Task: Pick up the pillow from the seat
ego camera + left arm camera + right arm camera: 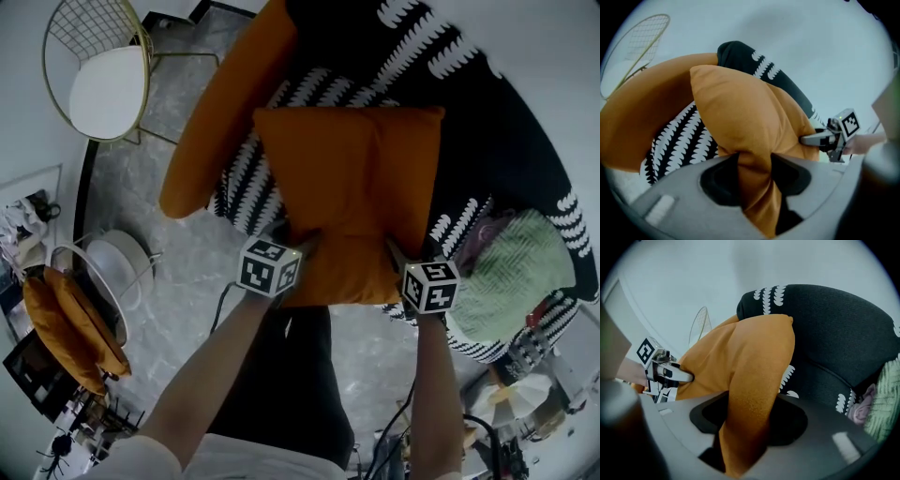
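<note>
A square orange pillow (352,187) rests on the black seat with white leaf print (497,122). My left gripper (305,246) is shut on the pillow's near left corner, and my right gripper (398,253) is shut on its near right corner. In the left gripper view the orange pillow (745,112) bunches into a fold between the jaws of the left gripper (754,173), with the right gripper (811,139) biting the far corner. In the right gripper view the pillow (750,357) is pinched in the right gripper (747,423), and the left gripper (686,377) shows at the left.
A long orange cushion (225,103) lies along the seat's left side. A green knitted item (511,272) sits on the seat's right. A gold wire chair (98,70) stands at the far left, more orange cushions (70,328) lower left. The floor is grey marble.
</note>
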